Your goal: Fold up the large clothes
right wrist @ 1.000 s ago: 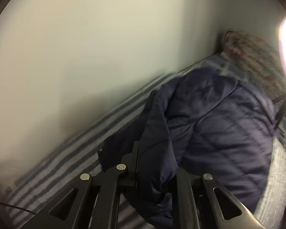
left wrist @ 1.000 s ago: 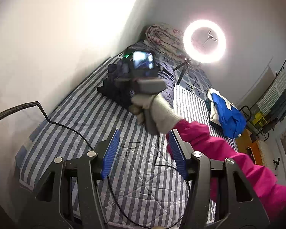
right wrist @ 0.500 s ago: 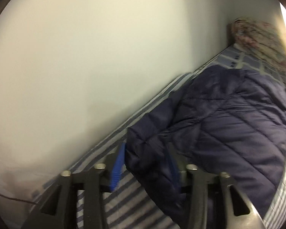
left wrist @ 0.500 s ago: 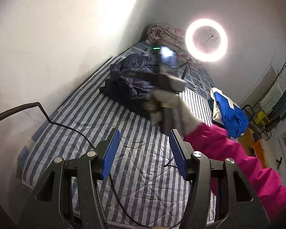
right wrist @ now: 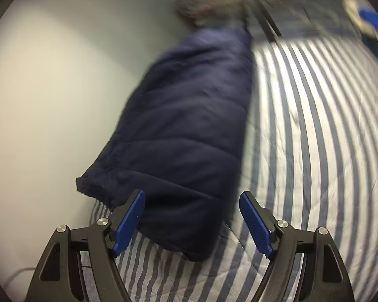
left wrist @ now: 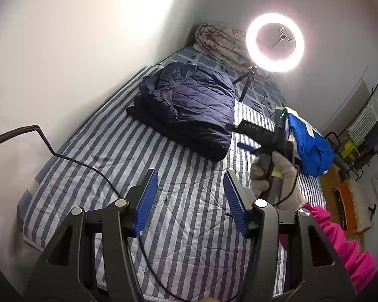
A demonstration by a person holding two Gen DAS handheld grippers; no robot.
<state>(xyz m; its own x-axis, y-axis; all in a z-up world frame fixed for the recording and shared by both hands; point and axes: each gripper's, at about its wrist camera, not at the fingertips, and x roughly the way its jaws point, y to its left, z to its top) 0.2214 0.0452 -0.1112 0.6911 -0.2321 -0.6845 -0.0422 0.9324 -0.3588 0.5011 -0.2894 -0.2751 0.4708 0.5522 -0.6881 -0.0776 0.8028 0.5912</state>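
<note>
A navy quilted jacket [left wrist: 189, 110] lies folded in a thick bundle on the striped bed [left wrist: 113, 156], close to the wall. My left gripper [left wrist: 191, 198] hovers open over bare sheet short of the jacket, with nothing between its blue pads. A gloved hand [left wrist: 277, 178] with a pink sleeve holds my right gripper [left wrist: 235, 136] just off the jacket's right edge. In the blurred right wrist view the jacket [right wrist: 189, 125] stretches away from my right gripper [right wrist: 192, 216]. Its jaws are opening; the jacket's near end shows between the pads [right wrist: 129, 221], which do not press on it.
A lit ring light [left wrist: 274, 42] on a small tripod stands at the bed's far end beside a rolled floral quilt [left wrist: 221, 42]. A blue and white garment [left wrist: 310, 146] lies at the right edge. A black cable [left wrist: 88, 166] crosses the sheet. The wall runs along the left.
My right gripper let go of the jacket, opened, rolled and pulled away to the right. The jacket now rests folded on the bed. The left gripper stayed nearly still.
</note>
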